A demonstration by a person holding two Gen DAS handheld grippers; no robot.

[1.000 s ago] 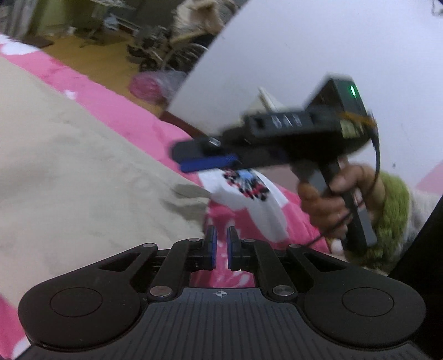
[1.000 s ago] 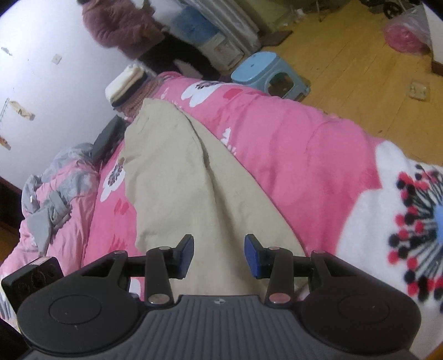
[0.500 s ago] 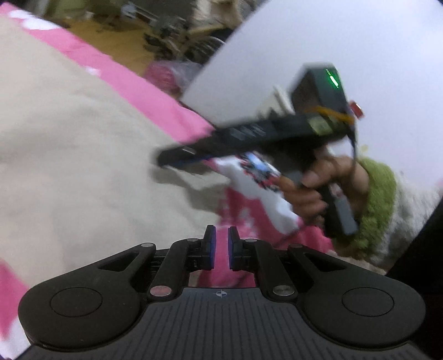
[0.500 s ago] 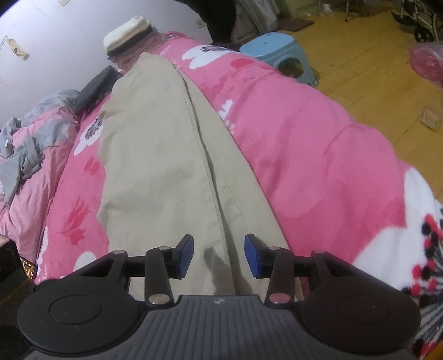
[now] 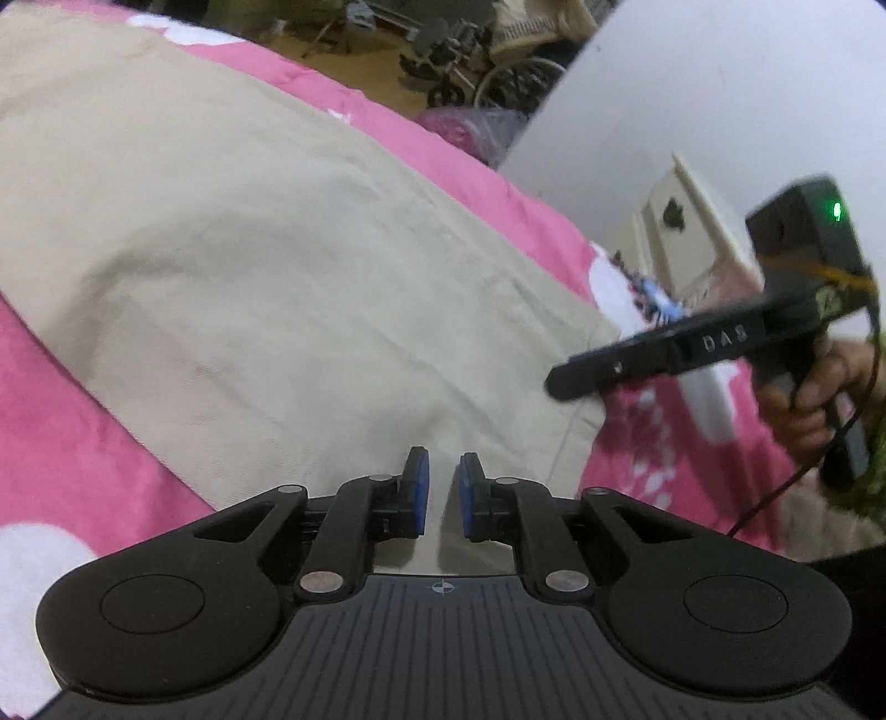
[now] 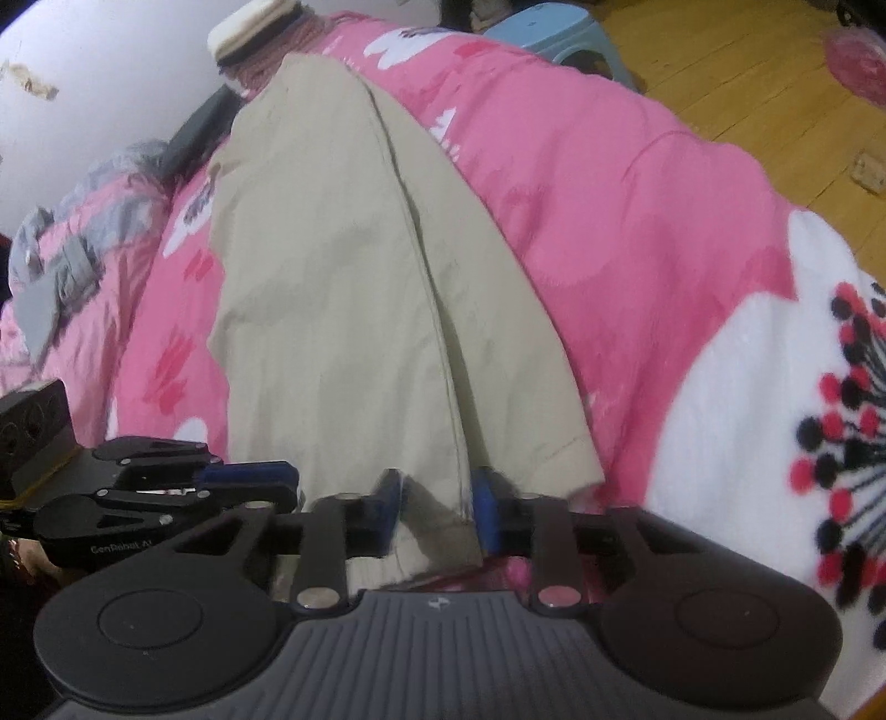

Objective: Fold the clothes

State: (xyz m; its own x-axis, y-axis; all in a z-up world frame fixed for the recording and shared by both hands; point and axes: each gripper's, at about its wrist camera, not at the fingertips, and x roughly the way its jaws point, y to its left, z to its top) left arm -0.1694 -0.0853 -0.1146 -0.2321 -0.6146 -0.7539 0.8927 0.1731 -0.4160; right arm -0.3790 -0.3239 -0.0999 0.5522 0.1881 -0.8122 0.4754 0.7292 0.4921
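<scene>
Left wrist view: left hand-held gripper (image 5: 440, 495) has its jaws nearly together with a narrow gap, beige fabric behind it, nothing visibly pinched. Beige trousers (image 5: 266, 266) lie flat on the pink floral quilt (image 5: 72, 421), hem edge just ahead of the fingertips. Risk: it slides over the cloth and lifts nothing.

Right wrist view: right hand-held gripper (image 6: 437, 504) has just been closing, with the trouser hem between its jaws; pads look about on the fabric. Risk: it bites only the top layer or snags the quilt underneath, so the fold comes up skewed. No containers visible; blue stool (image 6: 559, 33) is far ahead on the floor.
</scene>
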